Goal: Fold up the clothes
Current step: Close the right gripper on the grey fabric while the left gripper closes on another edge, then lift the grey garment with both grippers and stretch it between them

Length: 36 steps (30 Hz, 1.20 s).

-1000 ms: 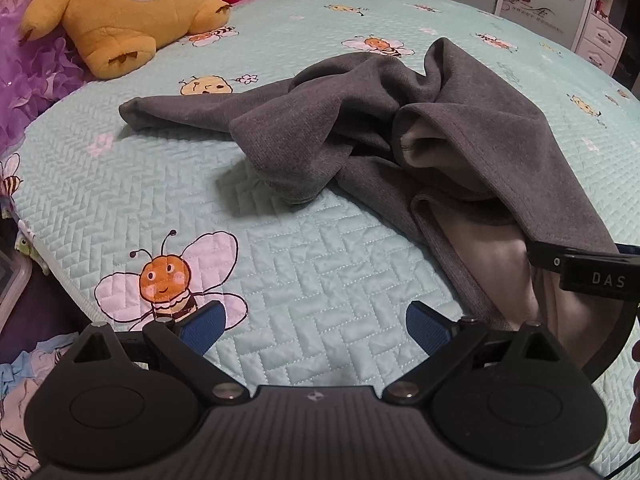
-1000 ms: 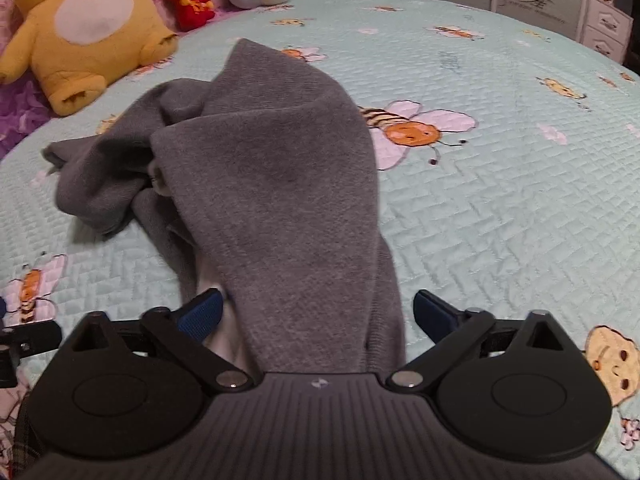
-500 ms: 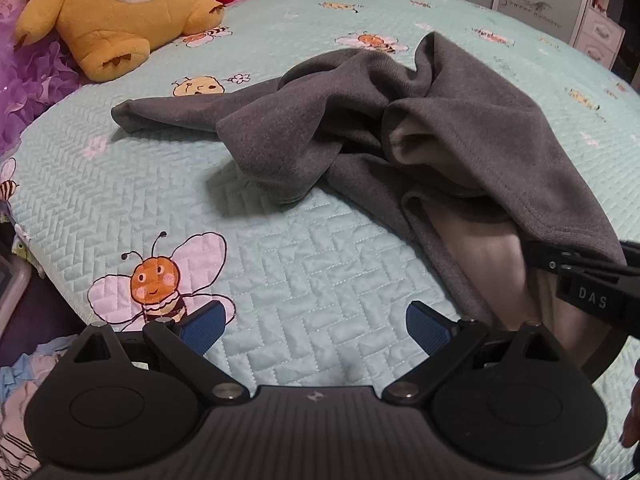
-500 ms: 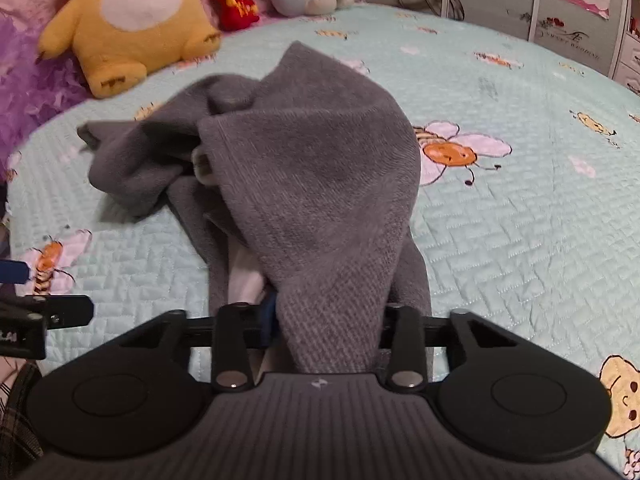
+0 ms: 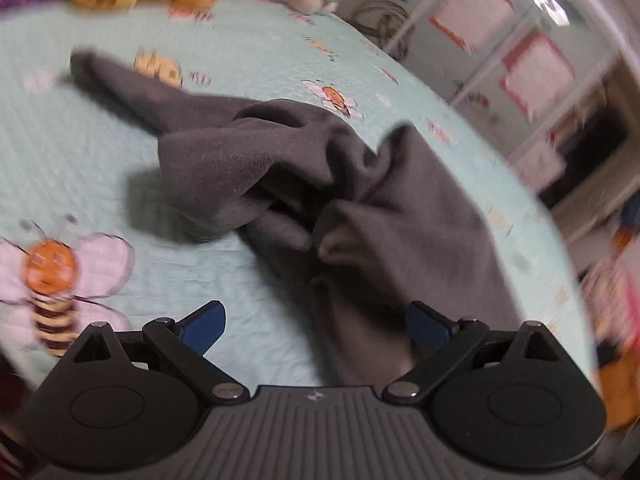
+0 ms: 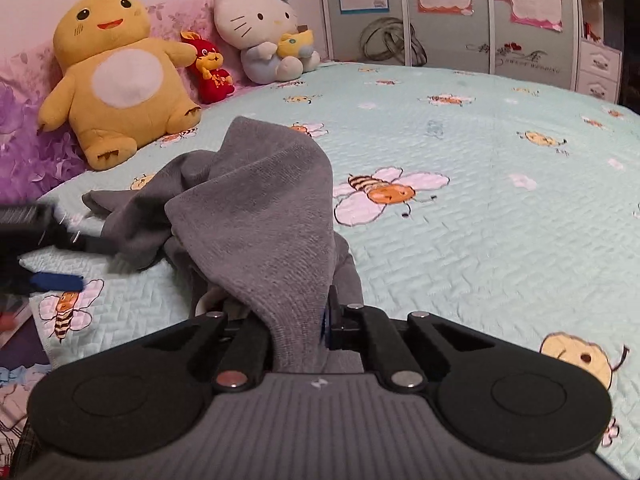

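Right gripper (image 6: 298, 320) clamps the crumpled grey garment (image 6: 256, 216), left gripper (image 5: 316, 330) gapes beside it; folding remains.

You're working over a bed spread with a mint quilted bedspread (image 6: 500, 208) printed with bees. At its head, against a pink and purple headboard (image 6: 24, 128), sit a yellow plush (image 6: 116, 76), a small red plush (image 6: 210, 66) and a white cat plush (image 6: 264, 36). Beyond the bed stands a grey wardrobe (image 6: 452, 12) with pink notices.
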Motion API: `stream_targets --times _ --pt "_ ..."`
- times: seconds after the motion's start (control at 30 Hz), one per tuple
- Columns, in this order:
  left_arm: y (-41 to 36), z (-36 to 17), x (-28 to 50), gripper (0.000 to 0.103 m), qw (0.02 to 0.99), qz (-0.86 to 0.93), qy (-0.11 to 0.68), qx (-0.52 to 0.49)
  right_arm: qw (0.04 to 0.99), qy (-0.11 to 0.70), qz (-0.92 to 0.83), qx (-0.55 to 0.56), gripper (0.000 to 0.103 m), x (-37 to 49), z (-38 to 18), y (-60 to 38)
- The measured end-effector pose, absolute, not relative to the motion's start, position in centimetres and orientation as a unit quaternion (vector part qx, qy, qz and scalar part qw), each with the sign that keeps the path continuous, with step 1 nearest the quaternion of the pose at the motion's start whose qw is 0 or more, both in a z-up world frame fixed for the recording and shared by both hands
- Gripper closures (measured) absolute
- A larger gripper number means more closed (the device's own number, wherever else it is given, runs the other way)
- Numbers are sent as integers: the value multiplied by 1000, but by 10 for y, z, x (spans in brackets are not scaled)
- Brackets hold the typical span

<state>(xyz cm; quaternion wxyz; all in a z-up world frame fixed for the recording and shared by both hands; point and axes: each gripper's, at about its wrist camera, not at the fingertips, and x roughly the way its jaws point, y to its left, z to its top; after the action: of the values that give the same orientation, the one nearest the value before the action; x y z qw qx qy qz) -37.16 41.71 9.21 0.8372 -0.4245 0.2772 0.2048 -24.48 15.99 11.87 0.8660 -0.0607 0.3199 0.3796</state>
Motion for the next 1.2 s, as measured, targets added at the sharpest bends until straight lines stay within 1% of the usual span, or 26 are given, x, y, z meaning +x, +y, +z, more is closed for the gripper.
stream_targets --times 0.07,0.3,0.43,0.47,0.5,0.53,0.57,0.6,0.63,0.77,0.9,1.0,1.1,1.13,1.2 --pt "432 87 -364 3 821 204 254 -469 863 326 382 -55 99 -244 116 160" --pt "471 82 -330 3 782 208 205 -551 859 334 384 -51 99 -243 108 161" --pt "492 67 -305 4 741 232 209 -594 855 343 384 -58 99 -248 99 158" --pt "497 61 -299 12 728 238 215 -605 855 343 384 -60 99 -249 98 158" --pt "500 60 -295 25 728 235 219 -606 855 342 385 -62 99 -250 98 157" --pt "502 59 -292 67 729 231 222 -605 856 338 385 -64 99 -251 99 156" --pt "505 58 -288 90 730 227 226 -604 858 332 386 -67 99 -253 100 155" --pt "507 58 -285 90 731 222 229 -603 860 326 386 -69 99 -254 103 153" --pt "501 70 -283 90 755 219 234 -572 863 319 386 -70 99 -256 106 151" --pt "467 128 -277 91 847 196 249 -427 876 291 380 -67 99 -255 119 142" --pt "414 193 -271 91 907 165 259 -290 900 252 354 -37 99 -247 147 118" --pt "367 238 -270 91 940 132 245 -195 920 217 326 -4 99 -237 175 91" --pt "315 272 -268 91 961 97 222 -130 939 173 295 21 100 -231 207 55" --pt "297 283 -268 91 966 88 216 -109 945 156 285 30 103 -231 218 41" --pt "266 298 -264 91 973 72 206 -72 952 131 274 43 103 -229 241 16"
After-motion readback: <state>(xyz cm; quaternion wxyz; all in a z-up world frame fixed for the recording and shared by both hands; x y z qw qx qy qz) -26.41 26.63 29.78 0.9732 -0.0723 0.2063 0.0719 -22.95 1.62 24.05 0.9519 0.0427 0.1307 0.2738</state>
